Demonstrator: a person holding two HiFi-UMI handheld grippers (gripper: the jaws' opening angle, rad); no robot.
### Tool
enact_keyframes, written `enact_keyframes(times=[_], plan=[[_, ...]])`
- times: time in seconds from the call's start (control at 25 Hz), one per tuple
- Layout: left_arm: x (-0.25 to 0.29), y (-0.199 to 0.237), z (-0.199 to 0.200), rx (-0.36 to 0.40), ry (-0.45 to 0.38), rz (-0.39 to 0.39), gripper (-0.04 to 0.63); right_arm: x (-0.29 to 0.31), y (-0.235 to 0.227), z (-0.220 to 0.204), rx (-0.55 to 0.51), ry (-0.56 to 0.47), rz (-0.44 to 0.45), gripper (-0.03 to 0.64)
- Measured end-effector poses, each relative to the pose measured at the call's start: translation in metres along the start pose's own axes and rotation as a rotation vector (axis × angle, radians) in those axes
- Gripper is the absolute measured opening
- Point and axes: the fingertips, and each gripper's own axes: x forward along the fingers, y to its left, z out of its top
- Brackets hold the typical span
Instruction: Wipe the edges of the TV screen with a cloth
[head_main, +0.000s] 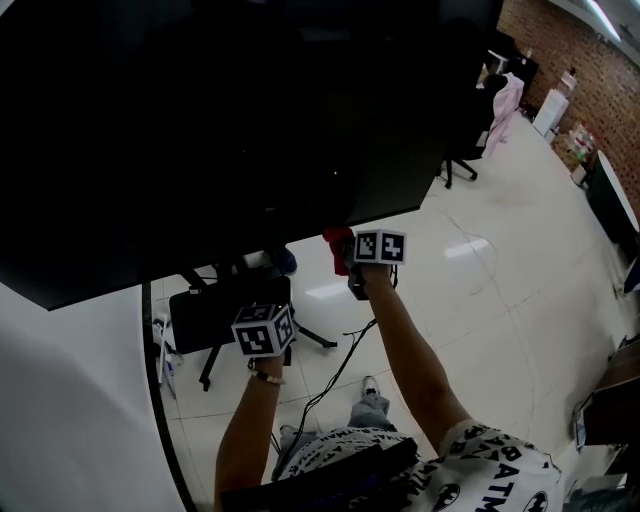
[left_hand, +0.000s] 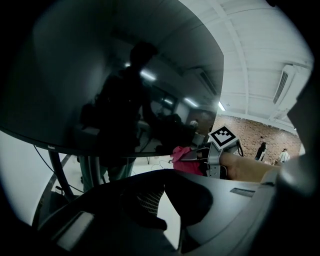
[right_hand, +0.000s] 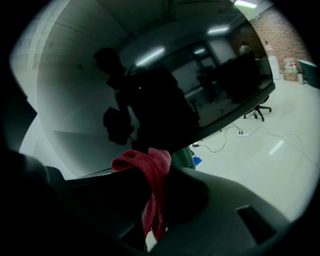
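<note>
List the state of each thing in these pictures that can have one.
TV: off, dark, mirroring the room.
cloth: bunched, clamped, just under the TV's lower edge.
right gripper: shut on the cloth.
left gripper: jaws together at the tips, holding nothing.

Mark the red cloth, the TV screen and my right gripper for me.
red cloth (right_hand: 146, 165): right gripper view, on the bunched fold at the jaw tips.
TV screen (head_main: 230, 110): head view, on the dark panel.
right gripper (left_hand: 193, 156): left gripper view, at its jaw tips.
</note>
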Motion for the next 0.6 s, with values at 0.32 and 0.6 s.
enact_keyframes(times=[0.32,0.6], plan=[[0.070,-0.087,0.003,0.006,0.000,-0.034,-0.008,-0.047,-0.099,0.033,0.080,-0.009,-0.025,0.078],[0.116,-0.153,0.004,0.032,0.003,-0.043,-0.008,-0.081,-0.185,0.069,-0.007,-0.037,-0.107,0.078]])
